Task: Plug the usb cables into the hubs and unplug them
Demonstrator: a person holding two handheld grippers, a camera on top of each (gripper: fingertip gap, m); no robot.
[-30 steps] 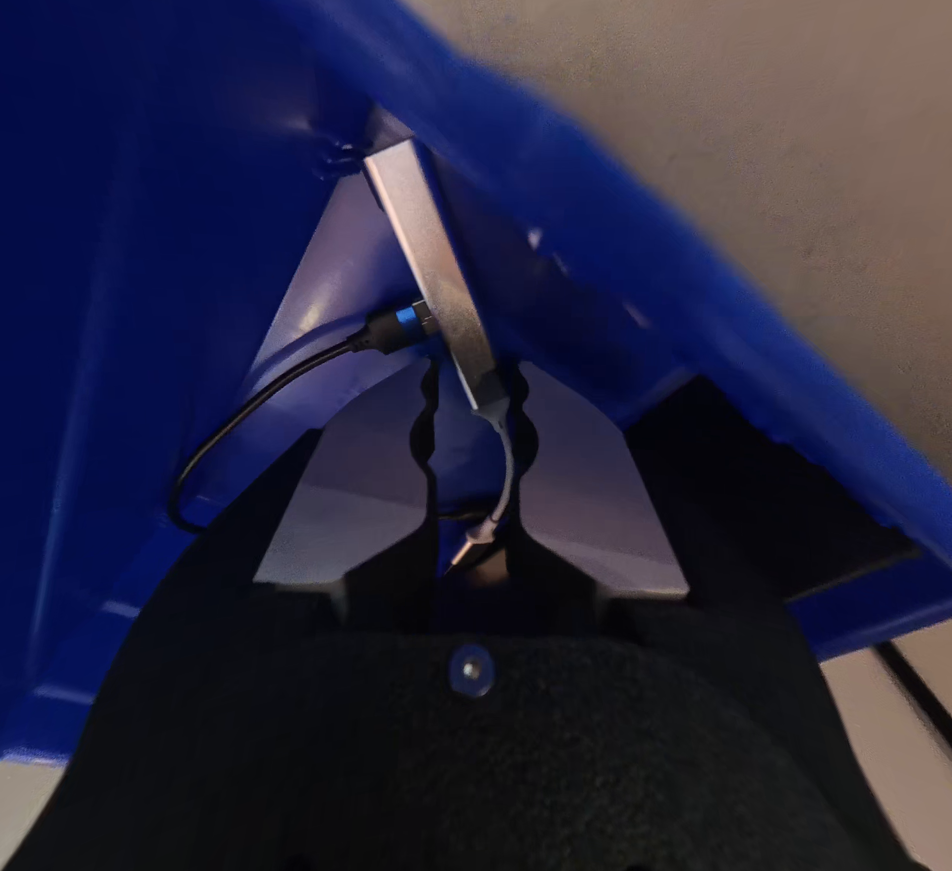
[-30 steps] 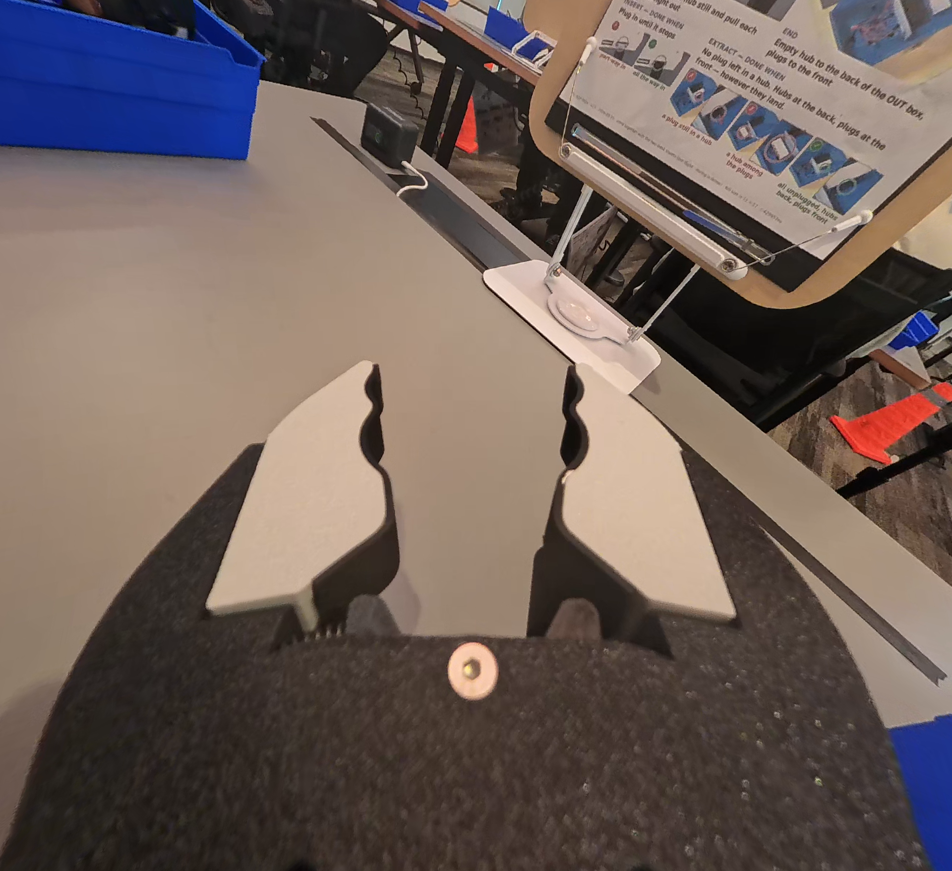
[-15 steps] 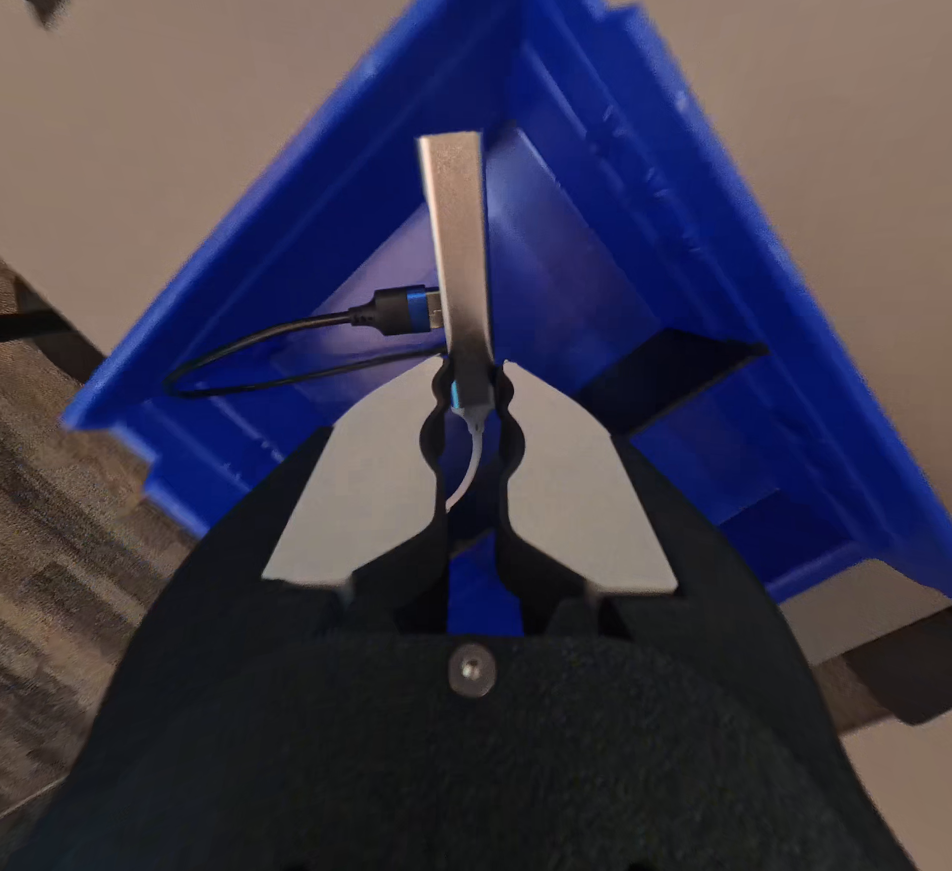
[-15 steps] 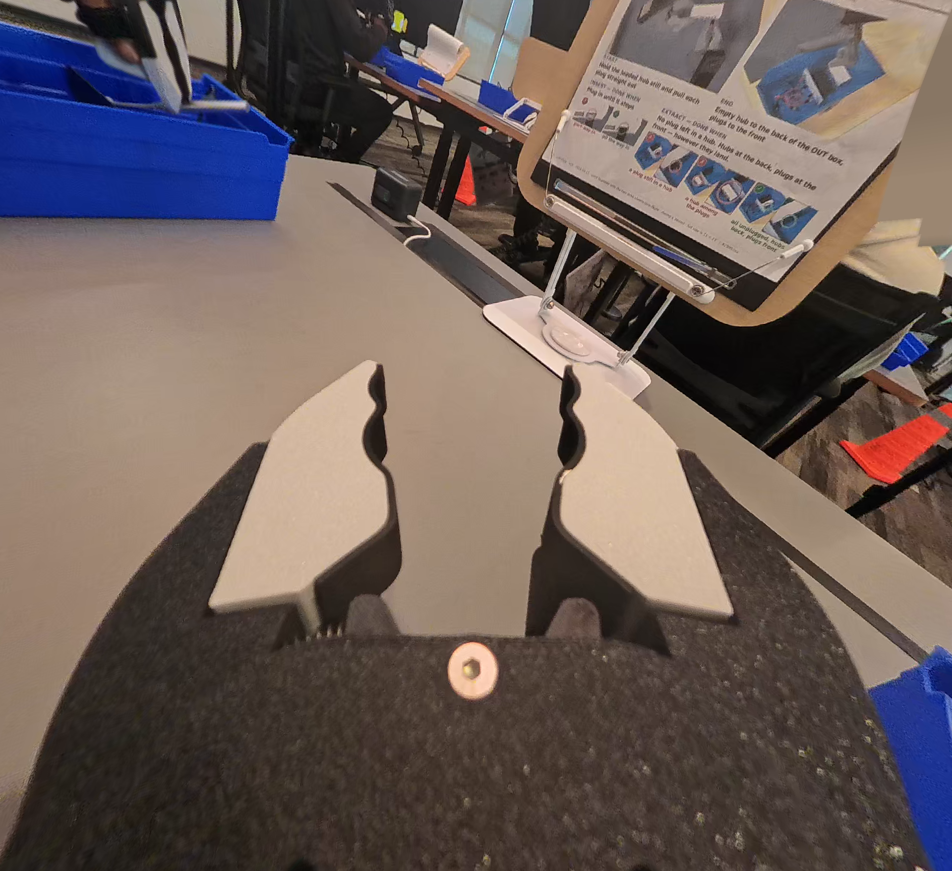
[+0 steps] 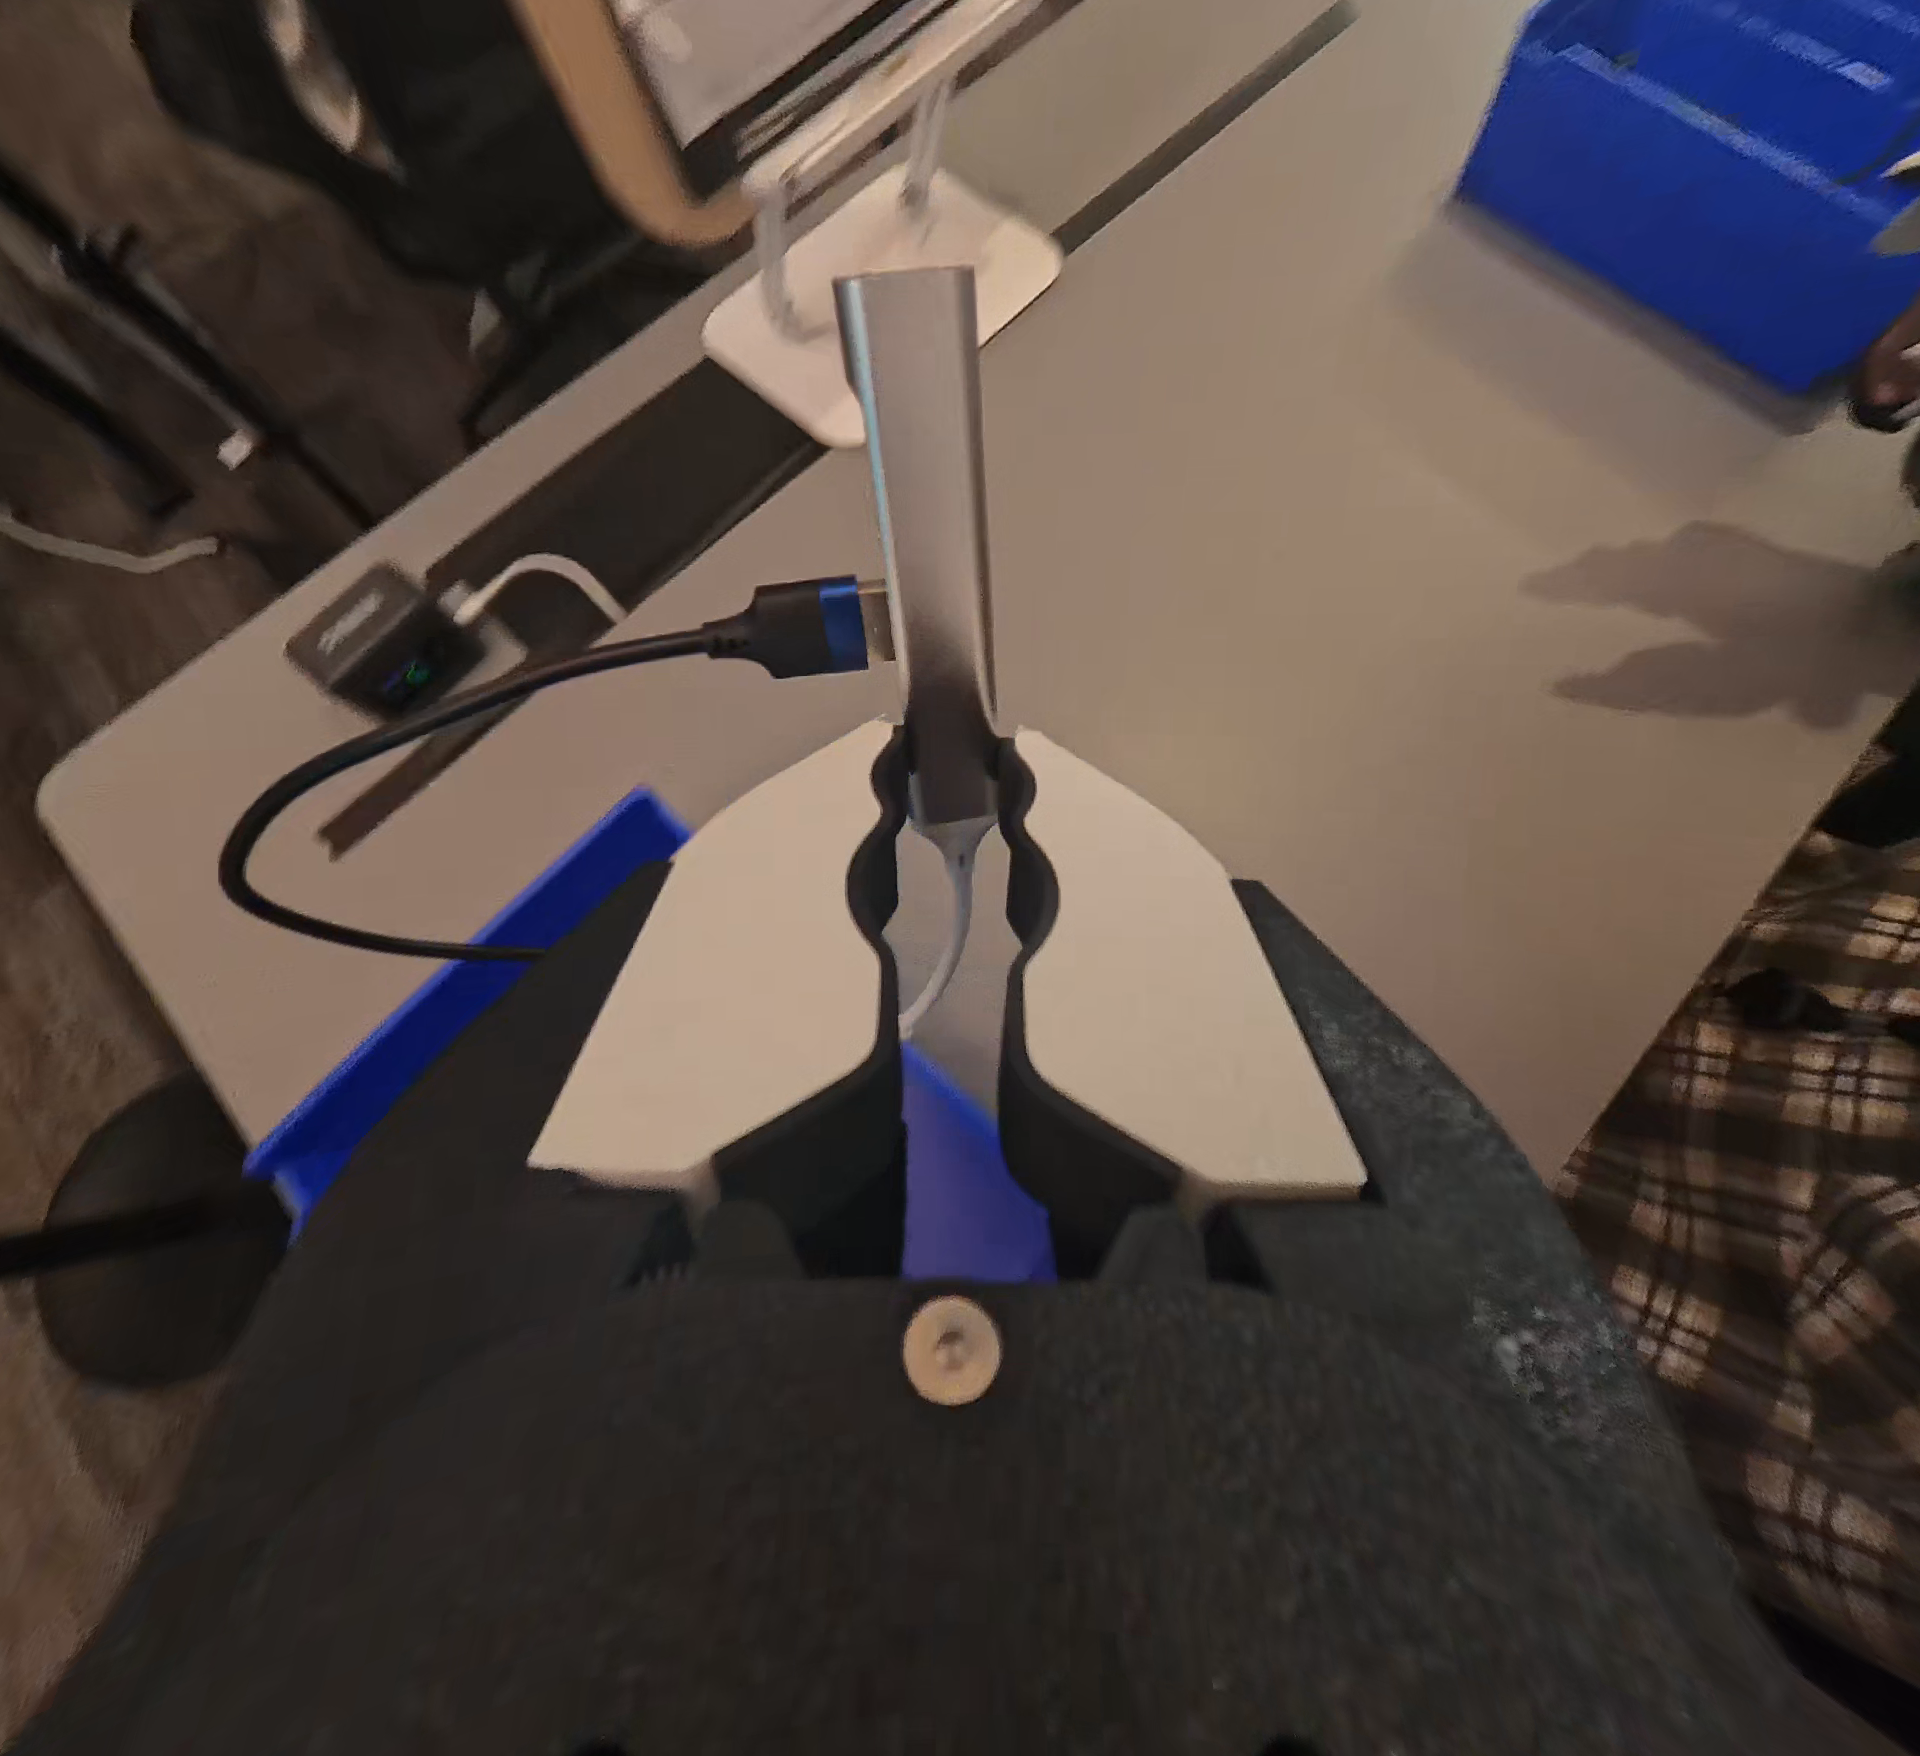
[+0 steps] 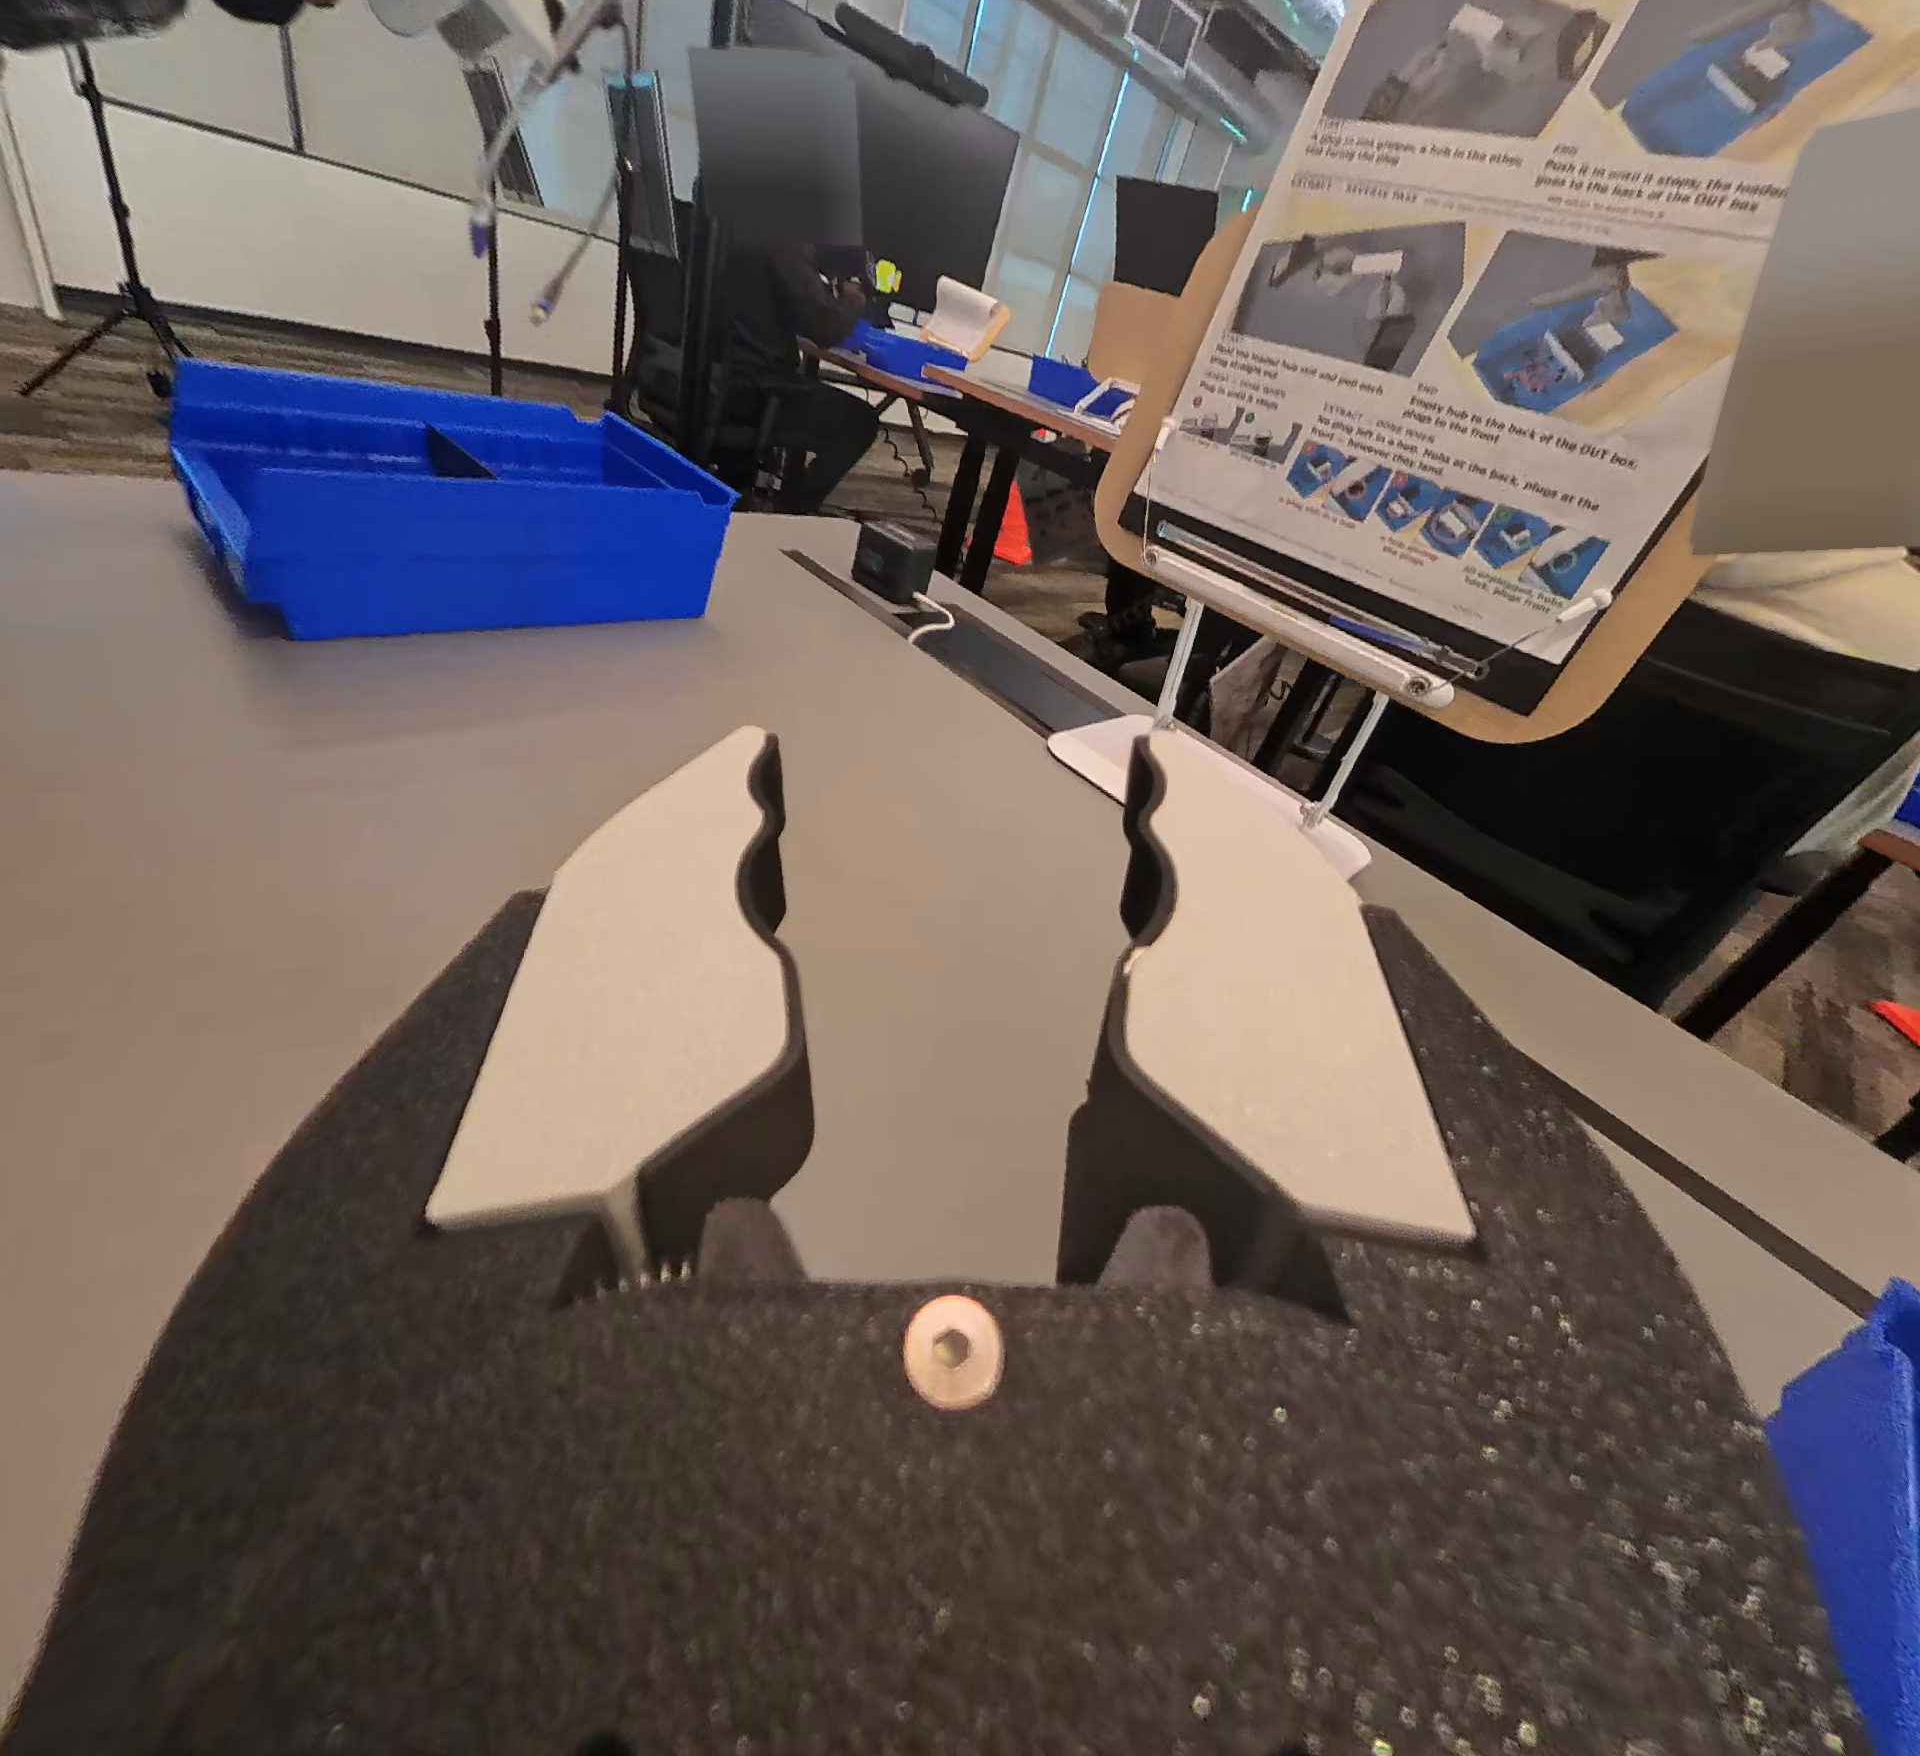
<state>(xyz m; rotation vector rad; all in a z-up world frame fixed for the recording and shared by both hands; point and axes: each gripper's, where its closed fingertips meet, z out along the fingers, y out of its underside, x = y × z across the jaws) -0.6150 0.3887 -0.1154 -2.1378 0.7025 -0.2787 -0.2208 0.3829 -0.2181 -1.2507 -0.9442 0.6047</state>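
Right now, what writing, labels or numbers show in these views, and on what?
Instruction sheet on the stand: printed lines and captions, legible, but I do not copy wording.
Small black box: pale mark, too blurred to read.
Hub, blue bin: no writing seen.

Instr. sheet (image 6: pixel 1475 376) — printed text, pics.

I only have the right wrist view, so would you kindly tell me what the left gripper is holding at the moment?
Observer: The left gripper is shut on the lower end of a slim silver metal USB hub, held upright above the grey table.
Operator: Is anything plugged into it?
Observer: Yes, a black cable with a blue-collared plug sits in the hub's left side.
Operator: Where does that cable go?
Observer: It loops down and left, then passes behind the gripper; its far end is hidden.
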